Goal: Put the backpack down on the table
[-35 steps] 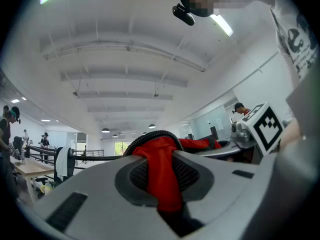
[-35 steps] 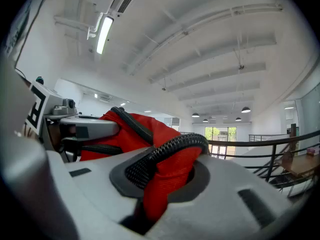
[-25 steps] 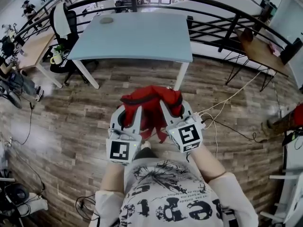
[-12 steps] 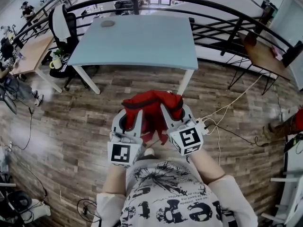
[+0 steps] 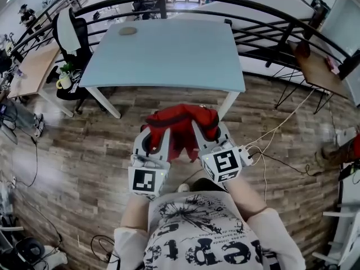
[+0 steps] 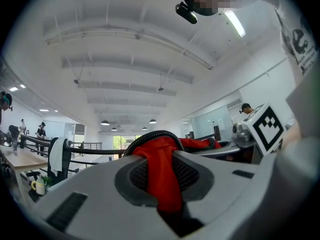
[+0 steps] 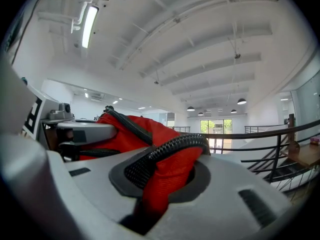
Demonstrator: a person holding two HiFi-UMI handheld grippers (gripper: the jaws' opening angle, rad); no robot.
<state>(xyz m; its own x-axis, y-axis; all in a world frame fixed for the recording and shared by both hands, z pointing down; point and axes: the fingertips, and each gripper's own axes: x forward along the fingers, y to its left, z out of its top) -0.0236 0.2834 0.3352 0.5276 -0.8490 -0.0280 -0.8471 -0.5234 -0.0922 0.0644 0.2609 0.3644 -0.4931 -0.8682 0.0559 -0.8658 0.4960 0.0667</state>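
Now both grippers hold the backpack [image 5: 181,121] short of the table [image 5: 169,49].
Left gripper [image 5: 153,130] and right gripper [image 5: 205,126] each have their jaws nearly closed, pinching its red fabric (a black corded edge loops over each grip). It hangs between them above the wood floor [image 5: 84,145], near the table's front edge but not on it.

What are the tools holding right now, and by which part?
The red backpack. Left tool and right tool each pinch red fabric at its top edge, by the black ribbed trim.
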